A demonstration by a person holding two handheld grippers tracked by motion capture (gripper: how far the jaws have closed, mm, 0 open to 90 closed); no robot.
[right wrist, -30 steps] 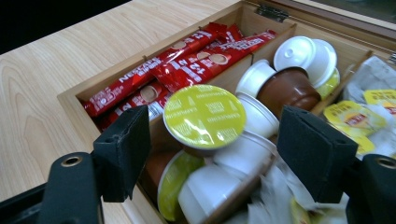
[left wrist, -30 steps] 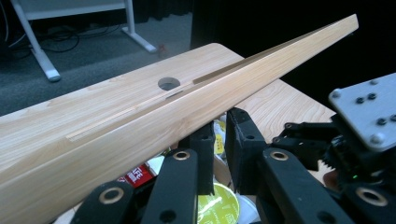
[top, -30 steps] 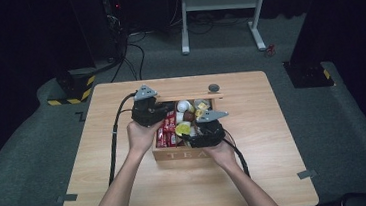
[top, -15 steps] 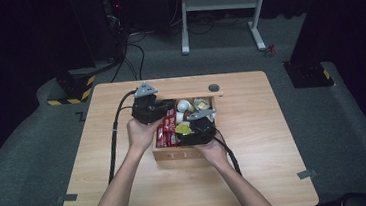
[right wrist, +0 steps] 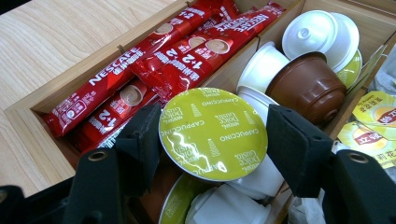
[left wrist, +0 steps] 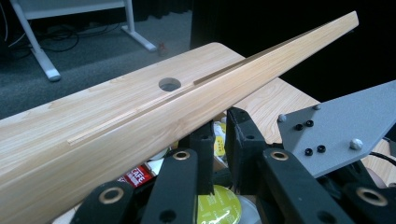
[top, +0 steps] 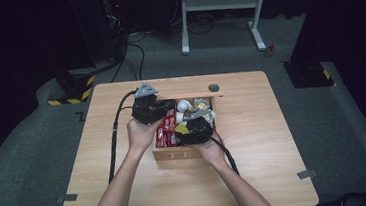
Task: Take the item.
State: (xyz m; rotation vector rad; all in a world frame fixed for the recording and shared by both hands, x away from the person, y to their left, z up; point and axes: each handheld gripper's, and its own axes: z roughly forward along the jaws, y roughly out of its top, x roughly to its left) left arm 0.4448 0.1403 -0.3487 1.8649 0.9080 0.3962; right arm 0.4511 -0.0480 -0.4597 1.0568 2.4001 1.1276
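Right tongs (right wrist: 212, 140): black jaws had just been closing on a green-lidded Dolce Gusto cappuccino capsule (right wrist: 213, 133); the pads sat at the lid's left and right edges, gripping it.
Left tongs (left wrist: 219, 140): jaws nearly closed on the raised wooden lid (left wrist: 154, 116) of the box, holding it up at a slant.
Capsule position: in the middle compartment of the wooden box (top: 175, 154), resting on top of other capsules.
Neighbouring capsules: a brown capsule (right wrist: 308, 86) and white capsules (right wrist: 317, 35) lay just beyond it in the same compartment.
Left compartment: red Nescafe 1+2 sachets (right wrist: 154, 70) lay side by side along its length.
Right compartment: yellow tea-bag packets (right wrist: 373, 119), partly seen at the edge.
Hands: in the high view the left hand (top: 141, 132) was at the box's left rear corner, and the right hand (top: 210, 151) at its front.
Desk (top: 269, 140): light wood, carrying the box near its centre; a round hole (top: 214, 87) lay behind the box.
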